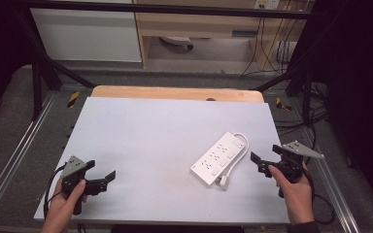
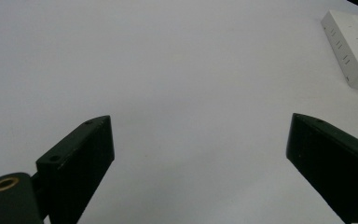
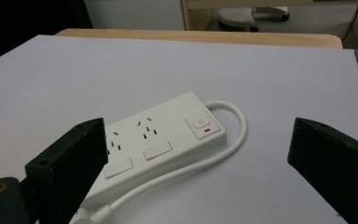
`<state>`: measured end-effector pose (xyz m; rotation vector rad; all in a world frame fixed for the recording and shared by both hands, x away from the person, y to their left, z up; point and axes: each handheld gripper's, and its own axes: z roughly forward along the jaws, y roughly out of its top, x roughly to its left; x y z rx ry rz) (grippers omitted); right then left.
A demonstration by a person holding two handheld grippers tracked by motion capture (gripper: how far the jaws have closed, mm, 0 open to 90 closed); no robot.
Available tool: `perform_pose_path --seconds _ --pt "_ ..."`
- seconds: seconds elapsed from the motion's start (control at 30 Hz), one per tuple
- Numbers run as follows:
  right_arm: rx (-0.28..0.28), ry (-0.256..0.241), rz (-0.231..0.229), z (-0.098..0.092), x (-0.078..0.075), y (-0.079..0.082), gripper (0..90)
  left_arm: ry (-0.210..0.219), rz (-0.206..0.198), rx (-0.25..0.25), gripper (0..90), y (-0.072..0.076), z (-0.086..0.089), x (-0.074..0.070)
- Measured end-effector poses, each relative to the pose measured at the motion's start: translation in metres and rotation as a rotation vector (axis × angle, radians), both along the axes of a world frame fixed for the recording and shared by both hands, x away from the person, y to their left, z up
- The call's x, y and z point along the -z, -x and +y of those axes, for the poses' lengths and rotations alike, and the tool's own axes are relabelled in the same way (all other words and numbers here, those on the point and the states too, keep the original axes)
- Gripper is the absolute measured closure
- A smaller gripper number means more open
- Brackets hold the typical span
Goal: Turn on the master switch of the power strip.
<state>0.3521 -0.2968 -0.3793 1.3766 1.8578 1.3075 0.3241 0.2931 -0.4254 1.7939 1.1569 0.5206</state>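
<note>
A white power strip [image 1: 220,158] lies at an angle on the right half of the pale tabletop [image 1: 150,136]. Its white cable [image 1: 243,145] loops round the far end, and the plug [image 1: 223,182] rests by the near end. My right gripper [image 1: 266,154] is open, just right of the strip, held by a hand. In the right gripper view the power strip [image 3: 158,140] with its red-marked switch [image 3: 200,124] lies between and beyond the open gripper [image 3: 198,125]. My left gripper [image 1: 101,171] is open at the near left, empty. In the left gripper view, the gripper [image 2: 200,121] faces bare table, power strip [image 2: 354,51] far right.
A wooden table edge [image 1: 177,93] shows behind the pale surface. Black frame posts [image 1: 39,77] flank the table, and loose cables [image 1: 315,121] lie on the floor at the right. A cabinet [image 1: 87,34] and a wooden shelf unit [image 1: 199,24] stand beyond.
</note>
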Motion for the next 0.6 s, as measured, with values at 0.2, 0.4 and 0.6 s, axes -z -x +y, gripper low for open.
perform_pose_path --seconds 0.2,0.4,0.6 --pt "0.001 0.004 -0.003 0.001 -0.007 -0.007 5.4 -0.003 0.008 0.001 7.2 0.000 -0.001 0.000" --pt "0.004 0.010 -0.021 0.003 -0.016 -0.015 5.2 -0.001 0.011 -0.002 7.2 -0.001 -0.001 0.000" --pt "0.002 0.016 -0.025 0.006 -0.018 -0.022 5.1 -0.004 0.018 -0.003 7.2 -0.001 -0.001 0.001"
